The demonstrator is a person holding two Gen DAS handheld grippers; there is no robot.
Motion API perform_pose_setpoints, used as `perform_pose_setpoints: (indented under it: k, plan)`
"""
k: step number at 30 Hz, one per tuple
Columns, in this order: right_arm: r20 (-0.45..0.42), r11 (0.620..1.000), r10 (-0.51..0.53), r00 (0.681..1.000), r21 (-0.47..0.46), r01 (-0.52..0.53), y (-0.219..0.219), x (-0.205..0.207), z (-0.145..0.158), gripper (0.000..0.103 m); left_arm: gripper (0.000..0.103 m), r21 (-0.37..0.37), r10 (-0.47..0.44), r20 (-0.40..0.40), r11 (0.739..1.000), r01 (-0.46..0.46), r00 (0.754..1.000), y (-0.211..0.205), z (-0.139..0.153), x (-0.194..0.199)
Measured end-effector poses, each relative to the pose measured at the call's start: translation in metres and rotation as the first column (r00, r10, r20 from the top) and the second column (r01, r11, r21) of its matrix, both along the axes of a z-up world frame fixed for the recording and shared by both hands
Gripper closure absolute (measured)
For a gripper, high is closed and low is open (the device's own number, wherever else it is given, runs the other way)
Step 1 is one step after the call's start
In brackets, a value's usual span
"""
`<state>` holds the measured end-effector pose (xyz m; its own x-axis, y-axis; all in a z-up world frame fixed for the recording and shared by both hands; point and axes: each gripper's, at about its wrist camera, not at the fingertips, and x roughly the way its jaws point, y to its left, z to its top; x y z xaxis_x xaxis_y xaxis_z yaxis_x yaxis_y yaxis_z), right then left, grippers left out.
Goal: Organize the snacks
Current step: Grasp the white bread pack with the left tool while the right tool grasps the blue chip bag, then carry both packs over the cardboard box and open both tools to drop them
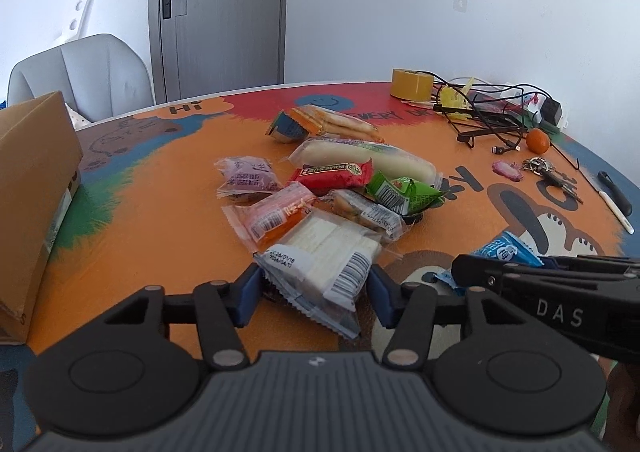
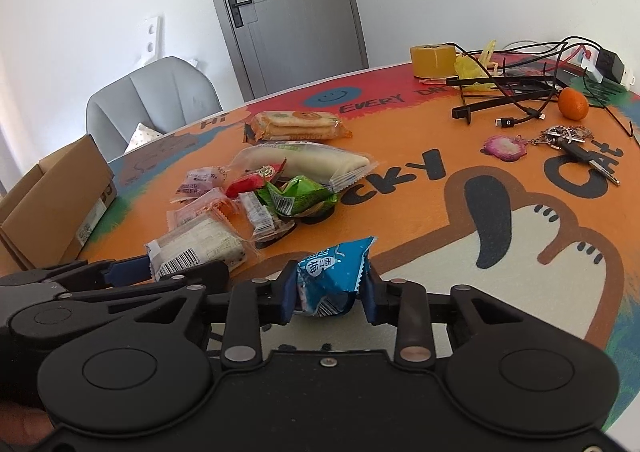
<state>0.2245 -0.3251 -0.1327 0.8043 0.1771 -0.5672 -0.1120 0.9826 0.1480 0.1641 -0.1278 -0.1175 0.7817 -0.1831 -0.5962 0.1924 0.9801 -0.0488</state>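
Left hand-held gripper (image 1: pixel 316 292): its blue pads (image 1: pixel 248 292) sat at both sides of the white packet (image 1: pixel 320 256), apparently closed on it by the near end, so it could be lifted clear of the heap.
Right hand-held gripper (image 2: pixel 330 294): narrow, pinching the blue packet (image 2: pixel 332 272), which stood up crumpled between the pads.
Blue packet's place: apart from the others, at the near table (image 2: pixel 400 212) edge, probably why it was taken singly.
Snack heap (image 1: pixel 332 180): the remaining packets lay overlapping mid-table, unsorted.
Box (image 1: pixel 36 188): open cardboard at the left edge, a likely destination, though that is a guess.
Clutter: tape (image 1: pixel 412 83), cables (image 1: pixel 492 112), orange (image 1: pixel 537 141) and keys (image 1: pixel 548 172) stayed at the far right, well apart from the snacks.
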Motion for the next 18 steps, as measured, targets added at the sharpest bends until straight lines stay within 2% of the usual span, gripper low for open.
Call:
perform_pose_setpoints:
  k: [5,18]
  plan:
    - [0.014,1.0,0.004,1.0,0.009,-0.004,0.008,-0.006,0.005,0.07,0.05,-0.013,0.029,0.004,1.0,-0.029,1.0,0.014,0.006,-0.008]
    - [0.077,0.999,0.045,0.996,-0.007,-0.045,0.04,-0.015,0.027,0.07,0.051,-0.04,0.104,0.08,0.994,-0.102,0.991,0.048,0.04,-0.032]
